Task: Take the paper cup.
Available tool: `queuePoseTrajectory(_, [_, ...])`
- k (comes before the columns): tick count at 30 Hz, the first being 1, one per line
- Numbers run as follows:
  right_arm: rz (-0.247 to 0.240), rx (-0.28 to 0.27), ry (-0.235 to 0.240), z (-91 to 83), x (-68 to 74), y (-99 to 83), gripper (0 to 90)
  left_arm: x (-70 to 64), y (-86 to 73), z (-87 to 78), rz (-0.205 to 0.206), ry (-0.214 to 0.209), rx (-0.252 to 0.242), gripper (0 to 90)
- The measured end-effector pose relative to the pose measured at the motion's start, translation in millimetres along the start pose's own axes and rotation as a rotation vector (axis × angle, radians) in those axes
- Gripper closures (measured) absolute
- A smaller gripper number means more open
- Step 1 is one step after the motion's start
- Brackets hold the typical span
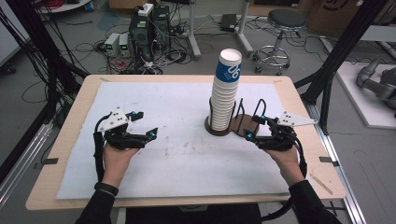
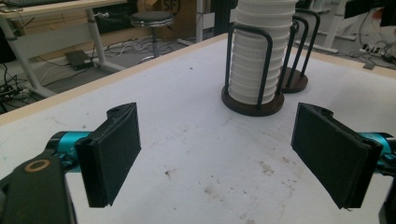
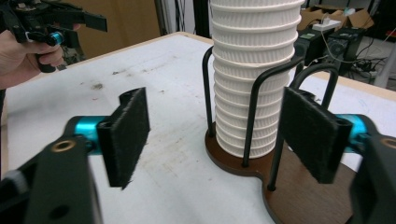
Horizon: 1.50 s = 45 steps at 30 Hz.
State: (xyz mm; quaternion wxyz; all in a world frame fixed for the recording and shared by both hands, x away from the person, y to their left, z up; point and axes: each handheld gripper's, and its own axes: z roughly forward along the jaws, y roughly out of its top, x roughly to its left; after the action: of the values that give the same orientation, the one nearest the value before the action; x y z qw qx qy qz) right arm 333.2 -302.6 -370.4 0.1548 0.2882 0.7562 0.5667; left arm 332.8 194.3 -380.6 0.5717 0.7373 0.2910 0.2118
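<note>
While both jaws gape, the right hand-held gripper [image 1: 256,126] sits just right of the cups [image 1: 226,88]; the left hand-held gripper [image 1: 145,124] hovers released, well left.

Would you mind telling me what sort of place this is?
Probably a robotics lab or workshop: computers and tangled cables on the floor, a work stool, and a table inside a black frame.

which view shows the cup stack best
The high view: the whole cup stack shows there, from the holder up to the blue-printed top cup. The right gripper view shows its ribbed lower part close up behind the wire loops, top cut off; the left gripper view shows the same part farther off.
</note>
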Motion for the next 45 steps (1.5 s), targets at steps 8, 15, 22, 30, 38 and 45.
queuePoseTrajectory(8, [-0.008, -0.039, 0.005, -5.6, 0.5, 0.8, 18.5, 3.7, -0.8, -1.5, -0.037, 0.009, -0.031, 12.1])
queuePoseTrajectory(15, [-0.058, -0.079, -0.029, -6.8, 6.9, 2.0, 18.5, 1.7, -1.4, 2.4, -0.034, -0.014, -0.017, 12.1])
queuePoseTrajectory(22, [-0.014, -0.097, -0.029, -6.5, 5.1, 3.9, 18.5, -2.0, -1.0, 1.6, -0.023, -0.015, -0.013, 11.8])
queuePoseTrajectory(30, [-0.023, -0.117, -0.025, 0.7, 5.1, 19.0, 18.5, -0.8, -2.7, -1.6, -0.034, -0.018, -0.014, 11.3])
queuePoseTrajectory(38, [-0.037, -0.107, -0.05, 13.5, -0.5, 34.3, 18.4, -2.3, -3.0, 1.0, -0.036, -0.028, -0.009, 10.3])
queuePoseTrajectory(45, [-0.038, -0.091, -0.064, 24.8, -9.2, 50.3, 17.8, -3.8, -2.8, 3.0, -0.029, -0.038, 0.0, 9.9])
